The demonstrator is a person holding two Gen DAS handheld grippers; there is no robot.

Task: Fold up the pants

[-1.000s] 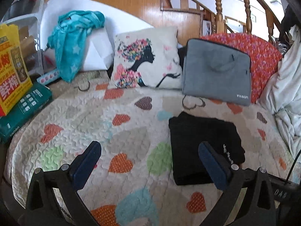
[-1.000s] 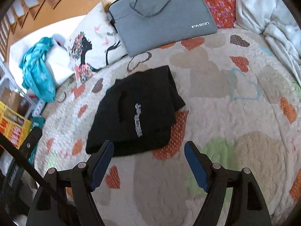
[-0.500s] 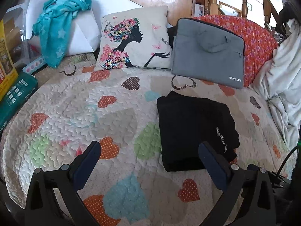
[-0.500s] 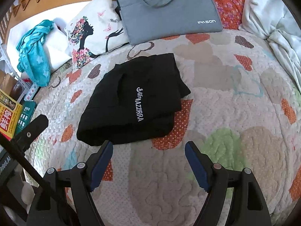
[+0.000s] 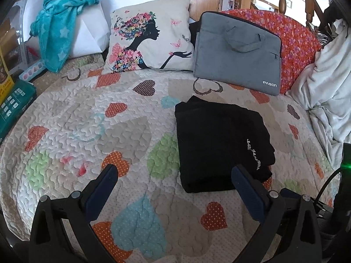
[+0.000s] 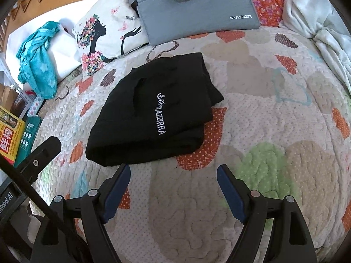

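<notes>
The black pants (image 6: 158, 111) lie on the bed's heart-patterned quilt (image 6: 263, 114) as a compact, squarish bundle, several layers thick, with white lettering running across the top layer. They sit about the middle of the bed, nearer than the grey laptop bag (image 6: 197, 6) and the printed pillow (image 5: 149, 37) propped along the far side, and well apart from the white blanket (image 6: 318, 26) heaped at the right.

Both tools hang above the near part of the quilt, tilted down toward it. The left hand-held gripper (image 5: 173, 179) has its blue pads spread wide with nothing between them; in its own view the bundle's near edge lies just beyond its right-hand pad. The right hand-held gripper (image 6: 173, 177) is likewise spread and empty, the bundle's near edge just past its left-hand pad. Neither touches the cloth.

To my eye the folding looks as good as done: the bundle is closed up on itself, and the grippers are off it. One corner on the right side sticks out a little past the top layer, and the near edge bulges somewhat. If anything is left, it calls for a light tidy: pinch that stray corner and tuck it flush, or press the top flat, without dragging the layers apart. Otherwise, simply leave it be.
</notes>
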